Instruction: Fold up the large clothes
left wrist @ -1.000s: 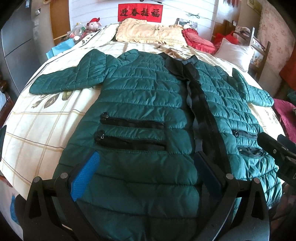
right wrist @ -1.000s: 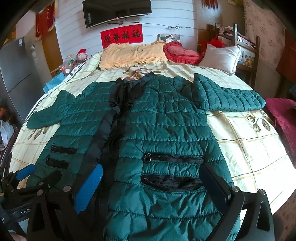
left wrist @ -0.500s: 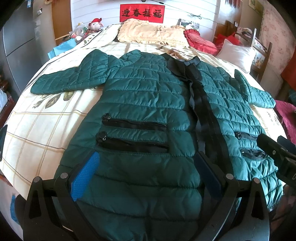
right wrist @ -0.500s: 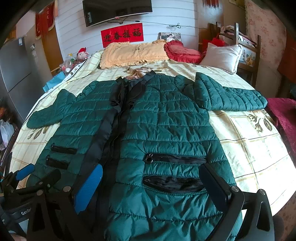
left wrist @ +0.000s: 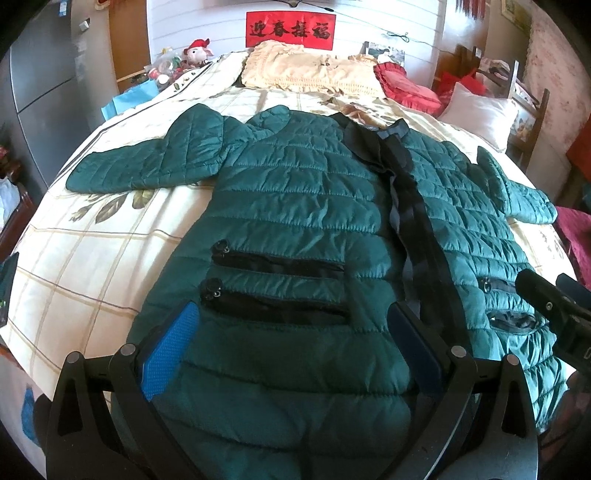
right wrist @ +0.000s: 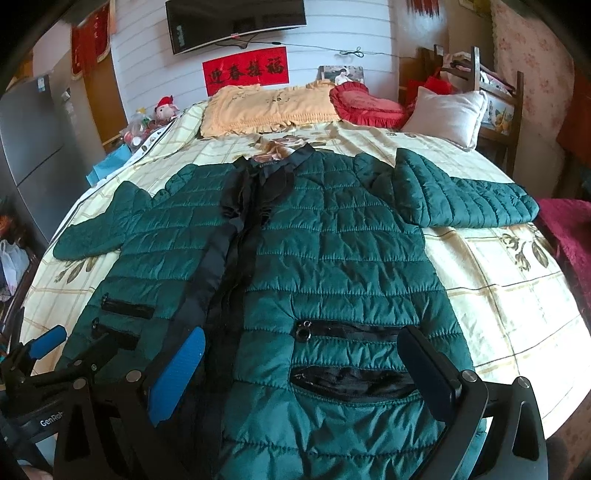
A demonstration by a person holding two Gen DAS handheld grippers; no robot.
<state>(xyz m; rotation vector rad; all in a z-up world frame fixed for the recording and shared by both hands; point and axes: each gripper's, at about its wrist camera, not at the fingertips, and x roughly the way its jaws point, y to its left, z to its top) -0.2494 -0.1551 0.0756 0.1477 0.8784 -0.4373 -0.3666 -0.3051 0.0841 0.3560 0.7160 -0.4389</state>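
Jacket (left wrist: pixel 295 206): dark green, quilted, laid flat and face up across the bed (left wrist: pixel 92 266), filling the middle of both views. Collar toward the top of the frame, hem at the bottom edge under the grippers. Black zipper strip (left wrist: pixel 413 229) runs down the front. 2 black zipped pockets (left wrist: pixel 277 284) on each front panel. 1 sleeve (left wrist: pixel 147 166) stretches to the upper left of the left wrist view; the other sleeve (right wrist: pixel 465 199) lies toward the right edge of the right wrist view.

Left gripper (left wrist: pixel 291 350): lower middle of its view, above the hem, fingers spread wide, nothing between them. 1 blue pad (left wrist: pixel 168 354) faces inward.

Right gripper (right wrist: pixel 299 373): lower middle of its view, above the lower pockets, fingers spread wide, holding nothing. The left gripper also shows at the lower left of this view.

Bedding: cream checked cover with leaf prints. Yellow pillow (right wrist: pixel 266 107), red cushion (right wrist: pixel 365 107) and white pillow (right wrist: pixel 447 114) at the top of the frame.

Wall: red banner (right wrist: pixel 245 70) with a television (right wrist: pixel 236 22) above it.
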